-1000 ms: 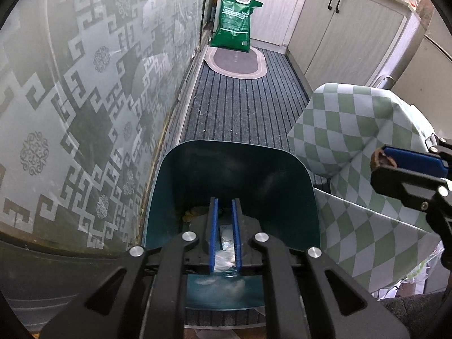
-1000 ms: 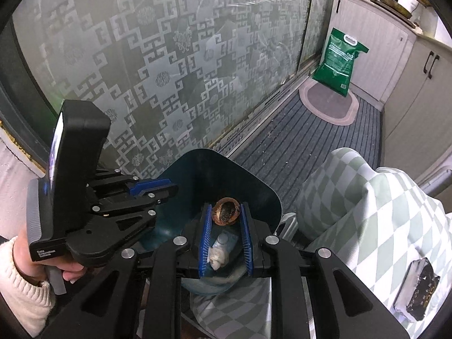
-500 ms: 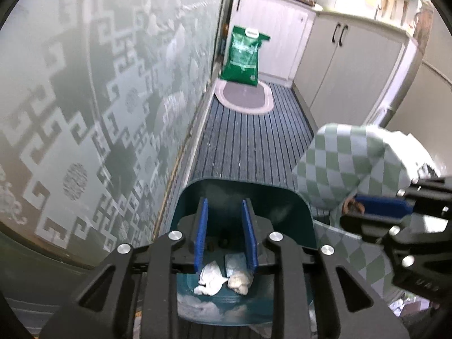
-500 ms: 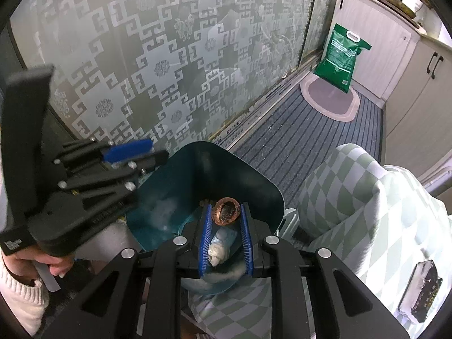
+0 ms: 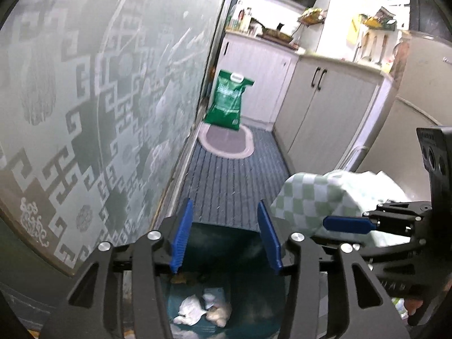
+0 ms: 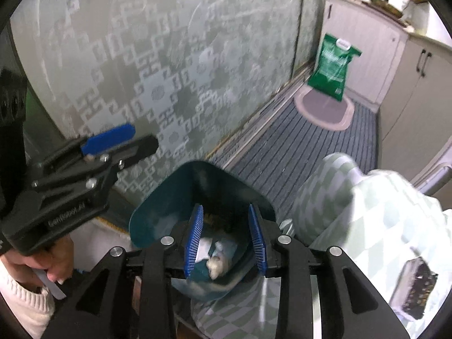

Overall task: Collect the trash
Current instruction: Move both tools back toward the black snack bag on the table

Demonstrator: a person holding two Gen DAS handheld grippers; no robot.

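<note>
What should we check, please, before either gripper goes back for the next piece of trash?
1. Left gripper empty: ok, jaws wide apart with nothing between them.
2. Right gripper empty: ok, jaws apart, nothing held.
3. Trash inside the teal bin: ok, crumpled white scraps lie at its bottom.
4. Bin upright and steady: cannot tell, its base is hidden.
5. Both grippers apart from each other: ok, a gap shows between them in both views.
6. More trash left on the checkered cloth: cannot tell, only a dark, blurred object shows there.
</note>
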